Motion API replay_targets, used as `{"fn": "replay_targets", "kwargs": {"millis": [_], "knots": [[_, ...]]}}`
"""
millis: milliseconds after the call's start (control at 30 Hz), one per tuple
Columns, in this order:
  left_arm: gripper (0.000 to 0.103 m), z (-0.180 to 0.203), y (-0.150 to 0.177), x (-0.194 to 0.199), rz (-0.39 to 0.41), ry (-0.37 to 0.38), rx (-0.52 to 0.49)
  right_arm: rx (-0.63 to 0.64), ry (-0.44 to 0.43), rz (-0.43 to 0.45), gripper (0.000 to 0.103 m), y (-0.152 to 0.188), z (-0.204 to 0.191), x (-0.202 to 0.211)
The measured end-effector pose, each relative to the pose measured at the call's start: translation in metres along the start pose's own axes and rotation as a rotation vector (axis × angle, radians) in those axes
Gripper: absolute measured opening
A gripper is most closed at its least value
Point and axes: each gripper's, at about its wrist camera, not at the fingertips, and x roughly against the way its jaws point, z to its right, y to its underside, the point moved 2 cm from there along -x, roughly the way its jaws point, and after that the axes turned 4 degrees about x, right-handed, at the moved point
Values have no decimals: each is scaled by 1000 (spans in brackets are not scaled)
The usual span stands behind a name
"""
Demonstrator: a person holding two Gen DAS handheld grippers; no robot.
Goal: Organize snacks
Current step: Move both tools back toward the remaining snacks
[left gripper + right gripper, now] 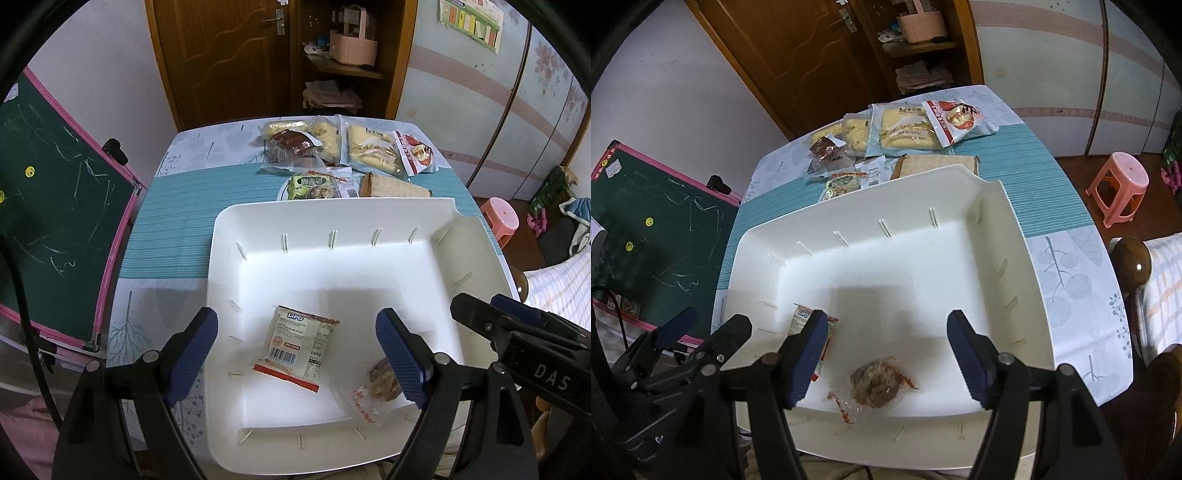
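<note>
Tablecloth-covered table carries my white bin nearest me for easy drops — Lipo packet and clear-wrapped bun inside, remaining snacks piled beyond — left gripper and right gripper both spread, empty.

Left tongs, right tongs spread, empty.

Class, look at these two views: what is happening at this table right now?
Someone is sorting snacks into a white bin with two hand-held grippers. Both the left gripper and the right gripper hang open over the bin, holding nothing. Two items already lie inside: a Lipo biscuit packet and a brown snack in a clear wrapper. The other snack packets lie on the table beyond the bin.
</note>
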Motion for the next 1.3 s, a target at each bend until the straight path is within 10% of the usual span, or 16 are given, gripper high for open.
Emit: {"fn": "replay_targets", "kwargs": {"millis": [867,1300], "knots": [[87,-1,-9,-11,-21,-7,-11,2,-15,-18,67,-8,3,-10],[87,1,-77,-10,36,8,-36,101,8,63,67,-80,11,5]]}}
